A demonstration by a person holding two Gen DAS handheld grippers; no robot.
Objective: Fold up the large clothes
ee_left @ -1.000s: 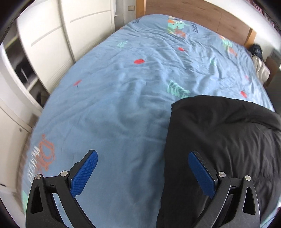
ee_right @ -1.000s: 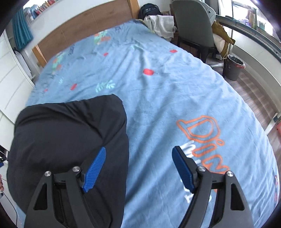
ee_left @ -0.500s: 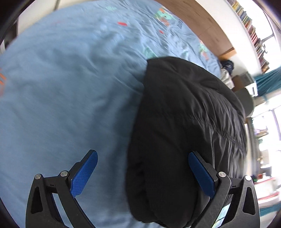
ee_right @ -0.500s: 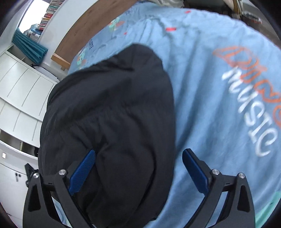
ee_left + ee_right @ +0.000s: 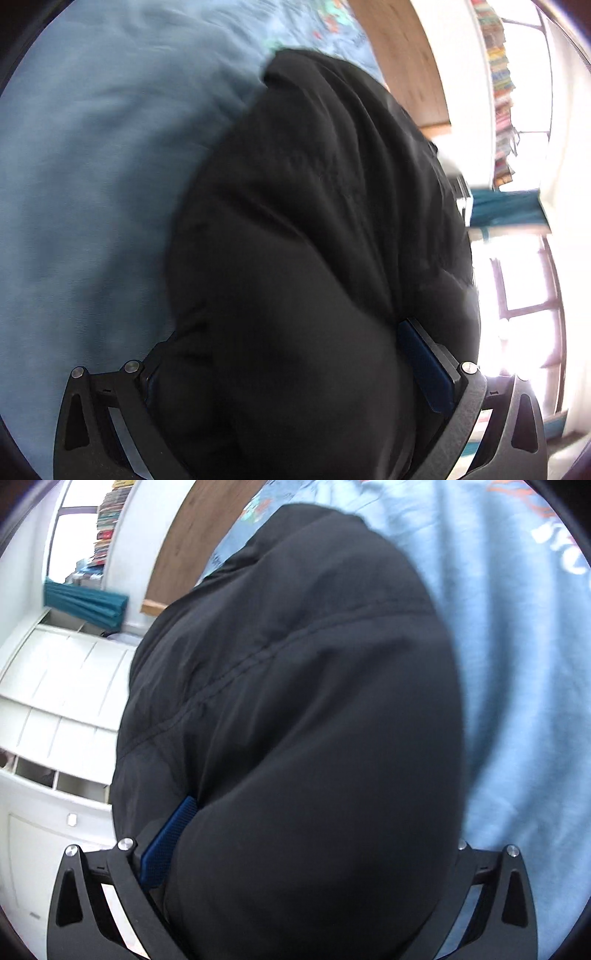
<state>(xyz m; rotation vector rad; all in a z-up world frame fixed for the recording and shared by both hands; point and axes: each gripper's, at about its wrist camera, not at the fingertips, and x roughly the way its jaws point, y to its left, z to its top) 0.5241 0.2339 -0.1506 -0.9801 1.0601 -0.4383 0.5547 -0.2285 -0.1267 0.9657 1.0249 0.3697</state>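
- The black padded jacket (image 5: 314, 229) lay folded into a thick bundle on the bed (image 5: 92, 166), which had a light blue printed cover, and it filled most of both views.
- The left gripper (image 5: 280, 369) had its jaws spread wide around the near left end of the bundle; one blue pad (image 5: 424, 369) touched the fabric, and the other was hidden. It was not yet clenched.
- The right gripper (image 5: 306, 845) stood the same way at the near right end, jaws wide apart, with one blue pad (image 5: 166, 845) against the cloth.
- To do this step well, I think both grippers should push in deep, so that all layers come between the fingers, and then close together and equally; otherwise the slippery padded layers may slide apart and the fold opens.
- The right wrist view showed a stitched seam (image 5: 236, 675) across the jacket and white cabinets (image 5: 55, 701) at the left.
- The left wrist view showed instead a bright window (image 5: 524, 295) and a bookshelf (image 5: 502, 92) at the right.
- The wooden headboard (image 5: 399, 55) appeared at the far end in both.
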